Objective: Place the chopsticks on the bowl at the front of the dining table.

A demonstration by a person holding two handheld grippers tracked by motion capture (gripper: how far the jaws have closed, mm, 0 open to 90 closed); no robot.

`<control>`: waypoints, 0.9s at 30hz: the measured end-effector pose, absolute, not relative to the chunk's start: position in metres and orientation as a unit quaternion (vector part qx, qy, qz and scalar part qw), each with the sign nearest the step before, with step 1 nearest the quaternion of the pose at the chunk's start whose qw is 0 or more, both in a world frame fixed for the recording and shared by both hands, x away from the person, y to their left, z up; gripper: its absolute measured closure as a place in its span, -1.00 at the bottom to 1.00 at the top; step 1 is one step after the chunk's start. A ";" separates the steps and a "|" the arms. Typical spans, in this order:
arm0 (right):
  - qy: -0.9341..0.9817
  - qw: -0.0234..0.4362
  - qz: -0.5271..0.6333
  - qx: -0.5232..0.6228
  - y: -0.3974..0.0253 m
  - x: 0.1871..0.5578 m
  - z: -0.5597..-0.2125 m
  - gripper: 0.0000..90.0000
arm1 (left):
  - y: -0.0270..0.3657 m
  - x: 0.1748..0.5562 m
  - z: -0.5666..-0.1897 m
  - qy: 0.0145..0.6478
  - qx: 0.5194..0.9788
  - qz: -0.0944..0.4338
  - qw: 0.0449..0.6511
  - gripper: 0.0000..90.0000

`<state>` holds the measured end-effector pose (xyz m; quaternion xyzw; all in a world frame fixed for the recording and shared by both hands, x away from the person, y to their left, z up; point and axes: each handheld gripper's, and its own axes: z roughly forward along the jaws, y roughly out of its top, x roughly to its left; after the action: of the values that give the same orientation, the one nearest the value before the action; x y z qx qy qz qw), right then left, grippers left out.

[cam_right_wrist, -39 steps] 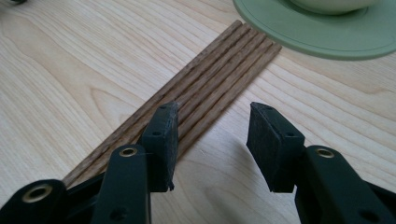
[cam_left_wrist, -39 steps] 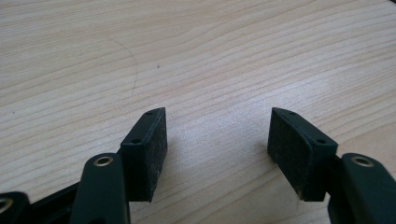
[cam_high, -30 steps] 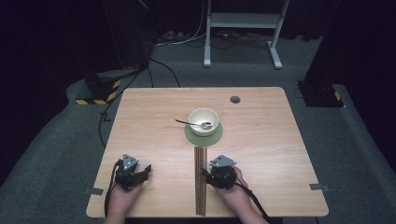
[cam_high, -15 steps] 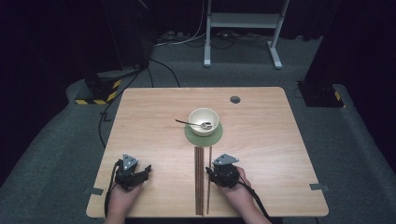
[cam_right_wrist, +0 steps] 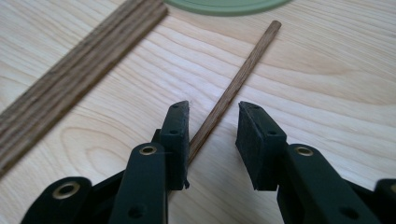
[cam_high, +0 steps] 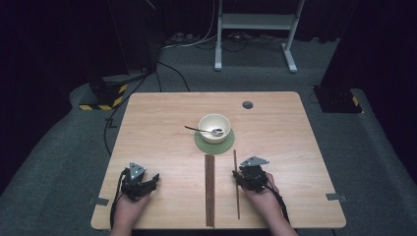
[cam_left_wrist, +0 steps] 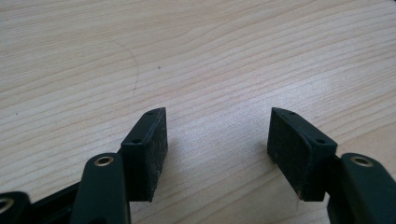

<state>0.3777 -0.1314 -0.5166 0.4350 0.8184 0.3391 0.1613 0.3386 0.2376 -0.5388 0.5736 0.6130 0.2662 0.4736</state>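
a cream bowl [cam_high: 214, 127] with a spoon [cam_high: 202, 131] in it is seen on a green mat [cam_high: 227, 143] at mid-bench. just nearer than the mat, a bundle of wooden sticks [cam_high: 210, 189] lies lengthwise; one single stick [cam_right_wrist: 233, 88] lies apart, right of the bundle. the right tool [cam_right_wrist: 212, 140] is set around that stick, jaws parted, not yet gripping. the left tool [cam_left_wrist: 217, 151], well left of the bundle, is spread wide over bare wood. little appears done; no purpose is stated. pale wood-grain bench [cam_high: 157, 128]; grey carpet, dark room, cables beyond.
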 end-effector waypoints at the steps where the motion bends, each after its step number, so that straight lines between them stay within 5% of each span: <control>1: 0.817 0.162 0.339 0.438 -0.134 0.378 -0.517 0.43 | 0.237 0.339 -0.539 0.613 0.573 0.267 0.474 -0.16; 27: 0.819 0.148 0.335 0.441 -0.152 0.381 -0.514 0.83 | 0.236 0.338 -0.539 0.610 0.574 0.271 0.474 -0.15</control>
<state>0.3808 -0.1518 -0.5141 0.4412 0.8192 0.3354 0.1476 0.3380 0.2364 -0.5390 0.5741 0.6099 0.2707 0.4744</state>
